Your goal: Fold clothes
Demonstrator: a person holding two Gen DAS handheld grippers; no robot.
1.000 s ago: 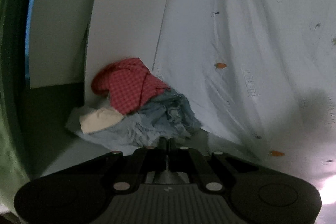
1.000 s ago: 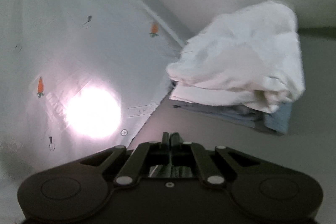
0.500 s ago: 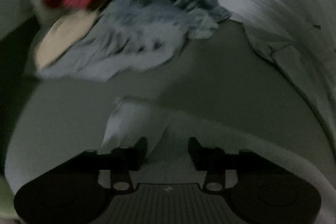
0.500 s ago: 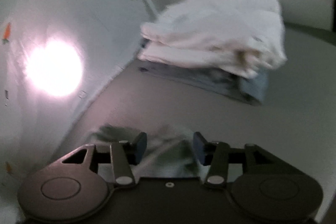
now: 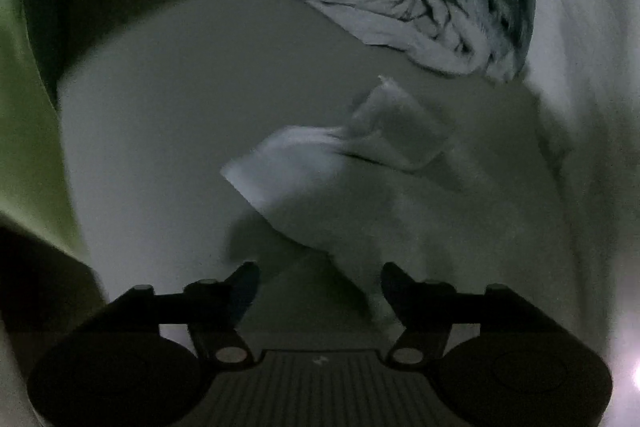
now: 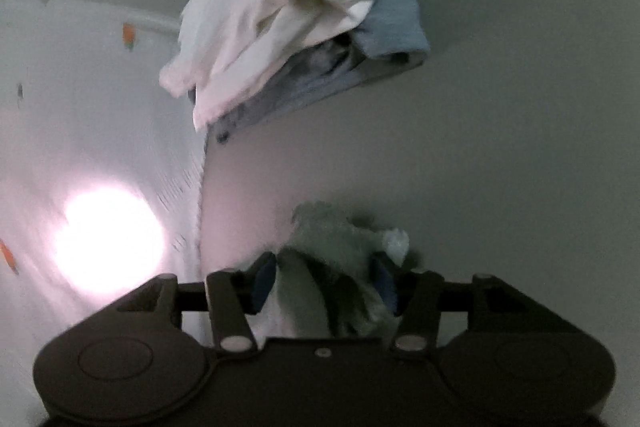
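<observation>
Both the left gripper and right gripper have just been opening, fingers wide, letting the pale garment drop onto the counter; next, likely smoothing it flat to fold.

Both the left gripper and the right gripper are built of matte black plastic, with round silver pivot screws, dark blue finger pads and a ribbed centre panel.

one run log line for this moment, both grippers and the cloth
left gripper: open, jaws just opening | right gripper: open, jaws just opening | pale cloth: lying loose on table
</observation>
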